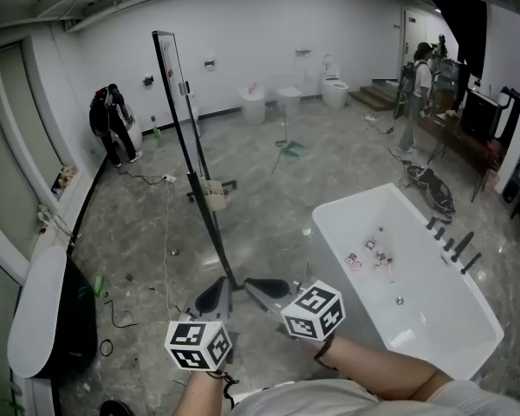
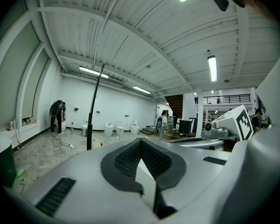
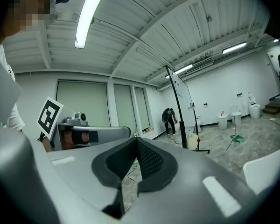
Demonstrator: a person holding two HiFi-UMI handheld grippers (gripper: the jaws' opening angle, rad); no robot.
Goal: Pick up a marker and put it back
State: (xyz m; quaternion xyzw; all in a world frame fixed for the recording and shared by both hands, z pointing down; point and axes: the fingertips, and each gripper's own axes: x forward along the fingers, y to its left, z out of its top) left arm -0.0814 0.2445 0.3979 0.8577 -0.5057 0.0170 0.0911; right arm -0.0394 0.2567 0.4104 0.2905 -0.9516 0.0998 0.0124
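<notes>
The left gripper (image 1: 213, 296) and the right gripper (image 1: 266, 287) sit side by side, jaws pressed together on nothing. Small reddish bits (image 1: 370, 251) lie in the white bathtub (image 1: 433, 319), too small to tell a marker or its direction.

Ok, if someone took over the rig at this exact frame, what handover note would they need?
Left gripper: shut, nothing between the jaws.
Right gripper: shut, empty, close beside the left one in front of the person.
Things: a few small items lie in the white bathtub ahead on the right. They are too small to tell whether one is a marker.
Done: nothing that shows; no marker is held.
Left: find the marker, pick it up, put it back.
</notes>
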